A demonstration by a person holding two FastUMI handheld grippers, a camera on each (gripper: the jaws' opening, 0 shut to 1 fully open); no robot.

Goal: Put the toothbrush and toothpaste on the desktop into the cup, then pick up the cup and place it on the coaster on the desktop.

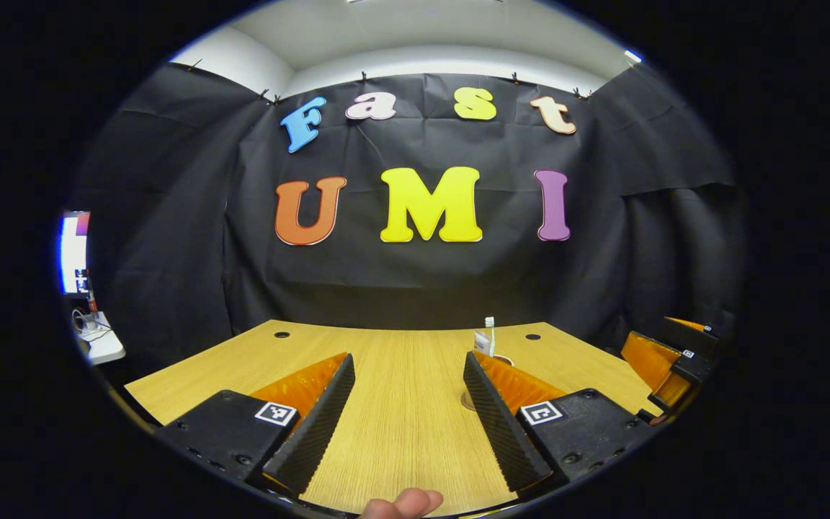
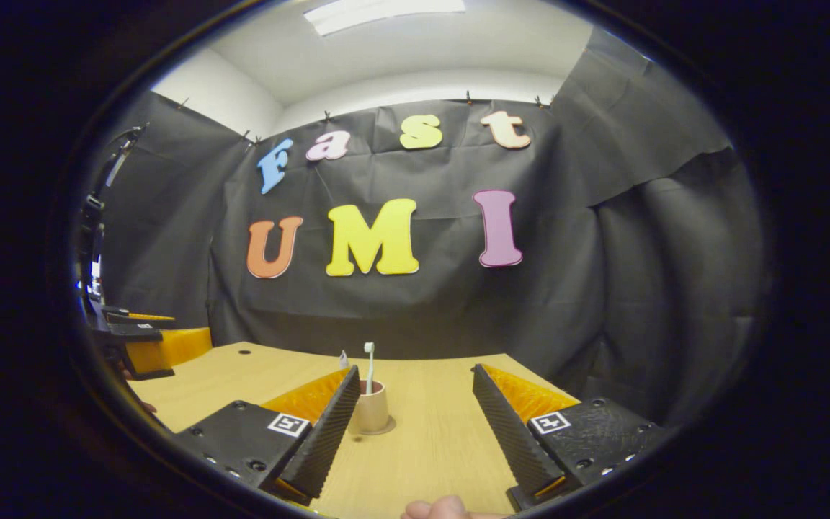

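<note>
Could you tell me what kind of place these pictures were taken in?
Probably a recording booth inside an office-like room: black cloth hangs clipped as a wall behind a wooden desk, and white wall and ceiling show above it. A cup with a toothbrush stands on the desk.

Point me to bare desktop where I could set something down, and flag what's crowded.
Free: the wooden desktop between the right gripper fingers, right of the cup, and the strip between the left gripper fingers up to the cloth wall. Crowded: the cup, holding the toothbrush and toothpaste, on its coaster, beside the right gripper's left finger.
</note>
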